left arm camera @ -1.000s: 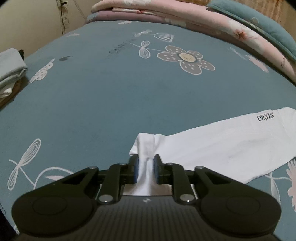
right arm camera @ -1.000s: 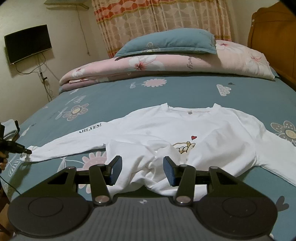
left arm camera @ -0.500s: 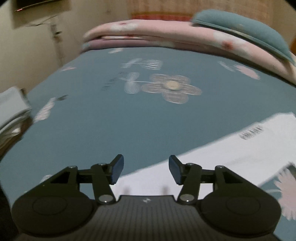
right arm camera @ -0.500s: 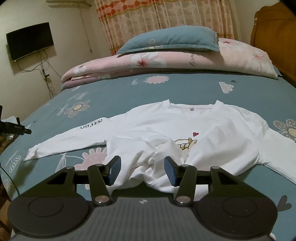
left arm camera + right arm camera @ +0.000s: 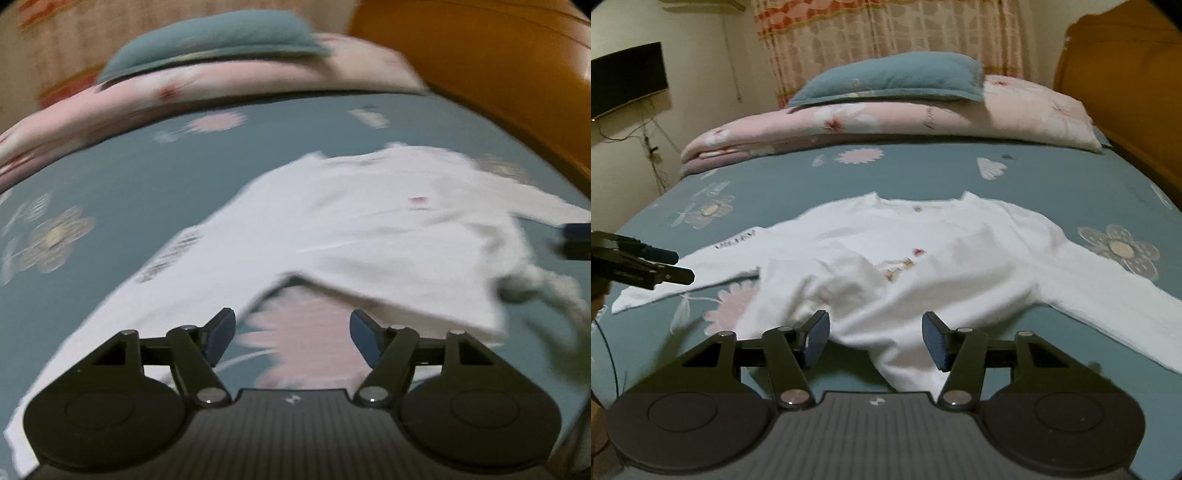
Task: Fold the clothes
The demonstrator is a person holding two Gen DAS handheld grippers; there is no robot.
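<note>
A white long-sleeved shirt [image 5: 945, 258] lies face up on the blue flowered bedsheet [image 5: 923, 173], sleeves spread, its lower part rumpled. The left gripper [image 5: 291, 334] hangs over the sheet beside one sleeve, jaws opening and pinching nothing (this view is blurred); the right gripper [image 5: 875, 338] is also opening, the rumpled hem between its unpressed pads.

One white shirt [image 5: 923, 258] is lying on one bed [image 5: 1052, 184]. One blue pillow [image 5: 886, 77] is sitting on one pink quilt [image 5: 886, 122] at the far end. Two tongs are showing: left tongs [image 5: 291, 332], right tongs [image 5: 875, 332].
</note>
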